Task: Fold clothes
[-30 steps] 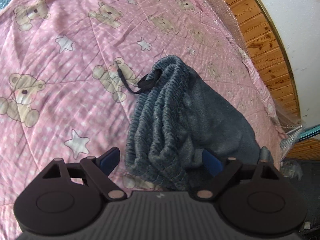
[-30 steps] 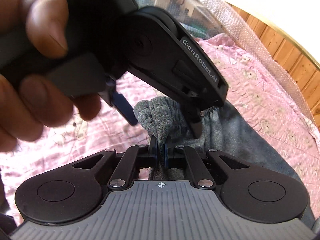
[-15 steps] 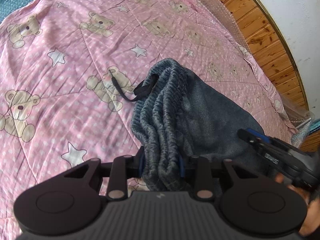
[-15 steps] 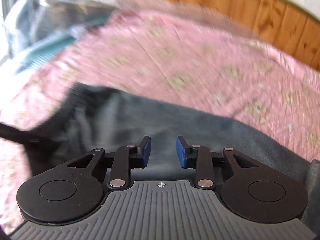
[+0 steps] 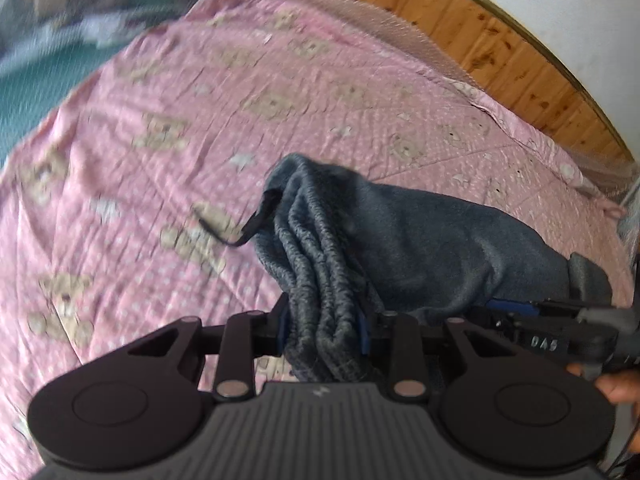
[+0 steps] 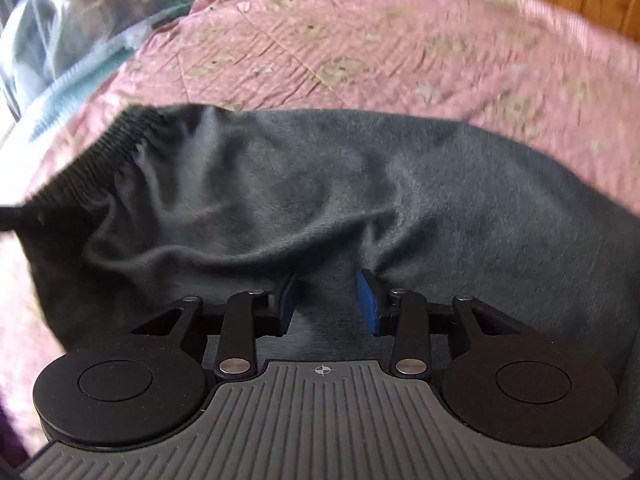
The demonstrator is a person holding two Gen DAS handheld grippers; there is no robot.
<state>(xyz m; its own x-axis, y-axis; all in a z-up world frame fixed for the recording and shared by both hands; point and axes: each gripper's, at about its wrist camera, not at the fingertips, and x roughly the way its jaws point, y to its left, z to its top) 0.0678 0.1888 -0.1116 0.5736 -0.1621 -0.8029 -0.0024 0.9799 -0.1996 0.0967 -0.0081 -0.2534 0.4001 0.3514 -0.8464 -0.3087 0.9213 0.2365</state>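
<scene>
A dark grey fleece garment [image 5: 420,240] with a ribbed elastic waistband and a black drawstring [image 5: 240,232] lies on the pink bear-print bedspread [image 5: 160,120]. My left gripper [image 5: 322,328] is shut on the bunched waistband. In the left wrist view my right gripper [image 5: 516,310] reaches in at the right edge, low over the cloth, with a hand [image 5: 616,384] behind it. In the right wrist view the garment [image 6: 360,184] fills the middle, its ribbed band [image 6: 92,156] at the left. My right gripper [image 6: 328,304] is open just above the fabric, its jaws a small gap apart.
A wooden wall panel [image 5: 460,20] runs behind the bed. Clear bubble wrap [image 6: 60,20] and a teal cloth [image 5: 36,92] lie past the bedspread's far left edge. Pink bedspread extends all around the garment.
My left gripper closed on the waistband. My right gripper let go of the waistband, swung right over the garment's body and now stands open. Both views shifted.
</scene>
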